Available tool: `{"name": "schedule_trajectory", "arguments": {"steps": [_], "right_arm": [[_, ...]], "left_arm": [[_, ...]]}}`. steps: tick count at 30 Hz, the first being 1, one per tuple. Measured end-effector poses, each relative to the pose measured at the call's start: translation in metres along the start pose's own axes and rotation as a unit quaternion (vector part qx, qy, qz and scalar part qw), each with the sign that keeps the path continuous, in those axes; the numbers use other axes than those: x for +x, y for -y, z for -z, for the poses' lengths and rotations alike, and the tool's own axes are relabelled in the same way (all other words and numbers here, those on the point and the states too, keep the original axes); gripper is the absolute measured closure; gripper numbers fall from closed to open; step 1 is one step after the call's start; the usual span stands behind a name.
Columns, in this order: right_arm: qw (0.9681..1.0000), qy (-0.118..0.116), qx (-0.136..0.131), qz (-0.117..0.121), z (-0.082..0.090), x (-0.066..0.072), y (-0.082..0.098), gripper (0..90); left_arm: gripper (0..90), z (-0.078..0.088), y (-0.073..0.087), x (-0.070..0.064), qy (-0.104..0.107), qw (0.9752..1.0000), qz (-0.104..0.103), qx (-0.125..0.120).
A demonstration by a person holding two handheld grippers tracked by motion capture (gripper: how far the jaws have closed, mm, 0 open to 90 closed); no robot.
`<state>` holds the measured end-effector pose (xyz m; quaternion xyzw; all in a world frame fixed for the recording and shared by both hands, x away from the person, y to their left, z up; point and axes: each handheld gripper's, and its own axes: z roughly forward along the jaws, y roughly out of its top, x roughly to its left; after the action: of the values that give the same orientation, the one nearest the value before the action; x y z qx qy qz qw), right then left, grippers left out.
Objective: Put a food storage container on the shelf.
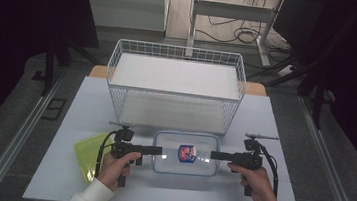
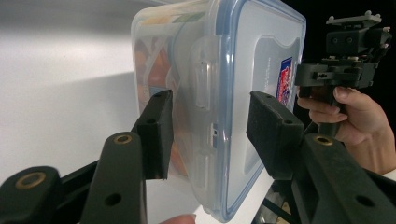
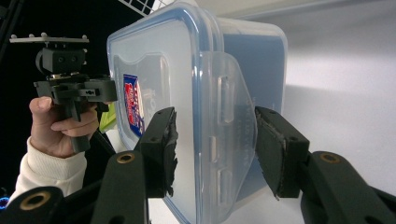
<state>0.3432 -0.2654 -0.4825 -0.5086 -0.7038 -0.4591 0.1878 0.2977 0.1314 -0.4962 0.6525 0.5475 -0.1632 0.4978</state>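
Note:
A clear plastic container (image 1: pixel 186 154) with a blue-rimmed lid and a red-and-blue label lies flat on the white table near its front edge. My left gripper (image 1: pixel 160 151) is at its left end and my right gripper (image 1: pixel 213 155) at its right end, both pointing inward. In the left gripper view the container (image 2: pixel 210 70) sits between the jaws of my left gripper (image 2: pixel 208 126), one pad on the underside, the other on the lid, over a side latch. In the right gripper view my right gripper (image 3: pixel 215 140) grips the container (image 3: pixel 196 70) likewise, one pad against the latch flap. Orange contents show through the wall.
A white wire basket (image 1: pixel 176 80) stands just behind the container, its open top facing up. A yellow-green flat piece (image 1: pixel 85 153) lies on the table (image 1: pixel 275 120) to the left of my left hand. Dark floor and cables surround the table.

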Motion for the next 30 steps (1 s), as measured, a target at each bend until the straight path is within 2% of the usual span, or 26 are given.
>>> {"name": "schedule_trajectory", "arguments": {"steps": [9, 22, 30], "right_arm": [[0.9996, -0.006, -0.014, 0.025, 0.006, 0.019, -0.002, 51.1], [0.9977, -0.014, -0.024, 0.061, 0.016, 0.061, -0.019, 51.2], [0.9963, -0.024, -0.03, 0.077, 0.019, 0.088, -0.035, 51.3]], "left_arm": [[51.6, 0.018, -0.005, -0.015, 0.0, 0.9998, -0.013, -0.017], [51.7, 0.054, -0.02, -0.043, -0.008, 0.9984, -0.04, -0.04], [51.7, 0.079, -0.036, -0.062, -0.015, 0.9969, -0.054, -0.055]]}}
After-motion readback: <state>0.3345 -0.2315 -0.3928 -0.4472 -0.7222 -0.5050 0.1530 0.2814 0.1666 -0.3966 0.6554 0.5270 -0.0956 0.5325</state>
